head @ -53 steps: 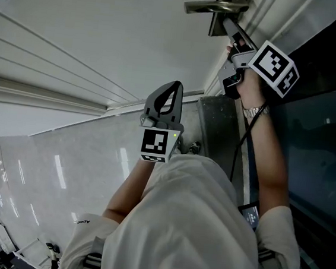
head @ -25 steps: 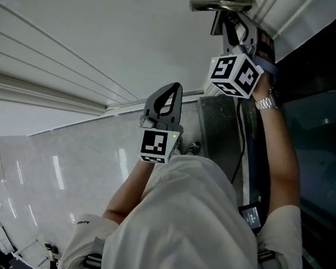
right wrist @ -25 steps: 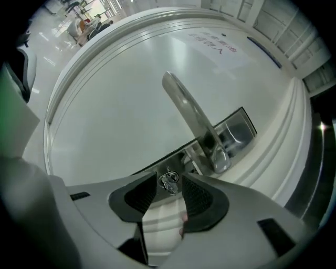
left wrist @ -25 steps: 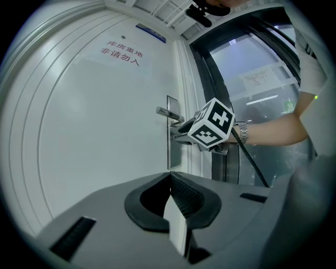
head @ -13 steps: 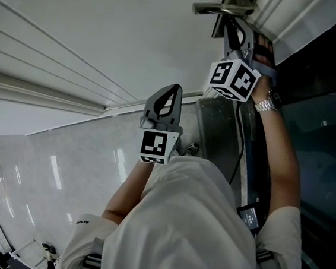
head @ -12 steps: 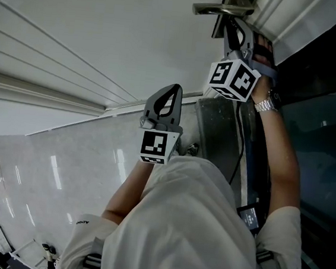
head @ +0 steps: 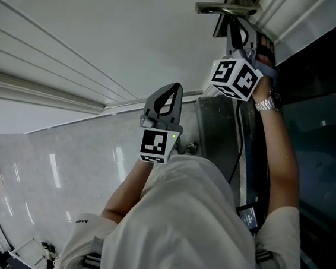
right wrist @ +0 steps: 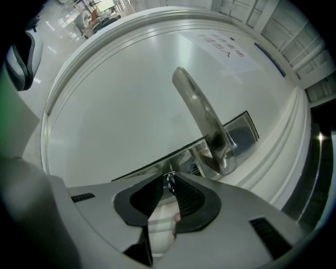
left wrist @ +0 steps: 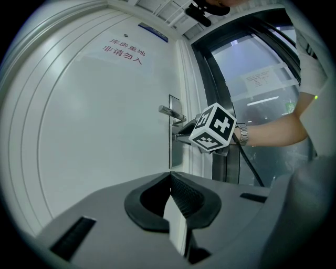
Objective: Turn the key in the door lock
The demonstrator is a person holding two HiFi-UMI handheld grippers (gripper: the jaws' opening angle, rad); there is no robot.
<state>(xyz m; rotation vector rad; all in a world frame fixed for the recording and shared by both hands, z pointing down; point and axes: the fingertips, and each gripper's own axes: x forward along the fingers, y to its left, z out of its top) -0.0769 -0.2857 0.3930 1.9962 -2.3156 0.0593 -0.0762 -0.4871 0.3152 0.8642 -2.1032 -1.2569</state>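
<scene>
The silver key (right wrist: 170, 181) sticks out of the lock under the metal door handle (right wrist: 202, 118). My right gripper (right wrist: 168, 174) points at it, and its jaws are closing with the key's head between the tips, a narrow gap still showing. In the head view the right gripper (head: 232, 25) reaches up under the handle (head: 220, 9) and hides the key. The left gripper (head: 175, 86) hangs back from the door, shut and empty, its pads meeting (left wrist: 169, 174).
The white door carries a red sign (left wrist: 125, 48). A steel lock plate (right wrist: 239, 134) backs the handle. Dark glass panels (left wrist: 257, 84) stand to the right of the door frame. The person's white shirt (head: 194, 223) fills the lower head view above a polished floor (head: 51, 166).
Since the earliest frame the right gripper has rolled over at the lock, so its marker cube now faces the head camera. Over the last second it has barely shifted. The left gripper has kept still.
</scene>
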